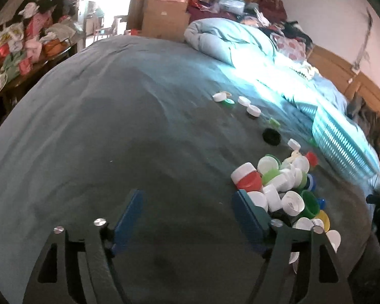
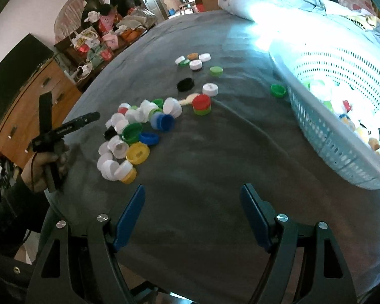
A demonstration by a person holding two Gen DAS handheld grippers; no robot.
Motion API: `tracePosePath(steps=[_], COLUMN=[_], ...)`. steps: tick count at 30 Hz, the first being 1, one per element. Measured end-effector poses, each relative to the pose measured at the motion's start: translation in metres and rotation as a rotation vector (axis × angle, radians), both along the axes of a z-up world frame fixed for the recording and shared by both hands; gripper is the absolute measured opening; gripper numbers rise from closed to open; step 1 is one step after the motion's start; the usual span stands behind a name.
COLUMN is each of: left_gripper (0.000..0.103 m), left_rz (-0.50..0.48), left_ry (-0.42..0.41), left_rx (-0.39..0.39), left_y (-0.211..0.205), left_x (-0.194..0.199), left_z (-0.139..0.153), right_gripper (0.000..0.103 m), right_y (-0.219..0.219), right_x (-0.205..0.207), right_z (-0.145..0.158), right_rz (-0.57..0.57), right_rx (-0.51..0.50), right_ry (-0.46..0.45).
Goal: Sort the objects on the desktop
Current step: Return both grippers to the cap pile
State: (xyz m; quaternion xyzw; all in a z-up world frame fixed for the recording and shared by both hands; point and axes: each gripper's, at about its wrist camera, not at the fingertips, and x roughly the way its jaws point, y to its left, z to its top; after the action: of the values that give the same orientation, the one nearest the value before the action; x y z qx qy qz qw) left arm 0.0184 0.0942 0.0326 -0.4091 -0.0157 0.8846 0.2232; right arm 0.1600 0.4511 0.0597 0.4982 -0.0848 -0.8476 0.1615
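Grey bed (image 2: pixel 215 164): caps pile (image 2: pixel 139 126) mid, basket (image 2: pixel 329 139) right edge
My left gripper (image 1: pixel 187 217): open, empty
My right gripper (image 2: pixel 192 215): open, empty

Both wrist views look steeply down, close over the same bottle caps (image 1: pixel 281 185) on the bed (image 2: pixel 202 157).

Bottle caps (image 2: pixel 129 131) in white, green, blue, yellow, red and black lie heaped on a grey bedspread (image 2: pixel 215 177), with a looser scatter farther off. At right, a tilted pale-blue perforated basket (image 2: pixel 324 136) holds more caps.
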Motion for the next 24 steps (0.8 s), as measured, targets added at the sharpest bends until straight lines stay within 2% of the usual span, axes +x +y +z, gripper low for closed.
tracePosePath(steps=[5,7,8,9,10,11,12,14,15,18,20,24], left_gripper=[0.083,0.09,0.091,0.089,0.092,0.092,0.091,0.091,0.091,0.091,0.091,0.091], left_rz=[-0.062,-0.107,-0.12,-0.094,-0.059,0.004,0.093,0.211,0.236,0.267,0.255,0.157], left_ry=[0.009,-0.037,-0.069,-0.065,-0.045,-0.022,-0.035,-0.049,-0.059,-0.078,-0.081,-0.066], left_rx=[0.027,0.07,0.02,-0.108,-0.161,-0.115,-0.053,0.006,0.023,0.044,0.062,0.033], left_y=[0.024,0.037,0.046,0.054,0.054,0.044,0.027,-0.002,-0.012,-0.029,-0.032,-0.012], left_x=[-0.022,-0.033,-0.04,-0.043,-0.045,-0.047,-0.05,-0.049,-0.046,-0.035,-0.029,-0.026], left_z=[0.012,0.009,0.002,-0.005,-0.006,-0.002,-0.001,-0.004,-0.007,-0.013,-0.014,-0.009], right_gripper=[0.073,0.073,0.073,0.073,0.073,0.073,0.073,0.073,0.073,0.073,0.073,0.073], right_y=[-0.001,-0.003,-0.004,-0.004,-0.003,-0.001,0.0,0.003,0.004,0.007,0.006,0.0], right_x=[0.002,0.003,0.002,0.003,0.003,0.003,0.003,0.004,0.004,0.003,0.003,0.003], right_z=[-0.012,-0.015,-0.015,-0.015,-0.013,-0.011,-0.01,-0.011,-0.012,-0.019,-0.023,-0.031], right_rz=[-0.004,0.004,0.003,0.002,-0.001,-0.005,-0.007,-0.012,-0.013,-0.02,-0.022,-0.008], right_rx=[-0.004,0.002,0.004,0.004,0.003,0.003,0.005,0.004,0.004,-0.007,-0.014,-0.018], right_ry=[-0.044,-0.053,-0.053,-0.052,-0.049,-0.04,-0.035,-0.033,-0.037,-0.05,-0.057,-0.073])
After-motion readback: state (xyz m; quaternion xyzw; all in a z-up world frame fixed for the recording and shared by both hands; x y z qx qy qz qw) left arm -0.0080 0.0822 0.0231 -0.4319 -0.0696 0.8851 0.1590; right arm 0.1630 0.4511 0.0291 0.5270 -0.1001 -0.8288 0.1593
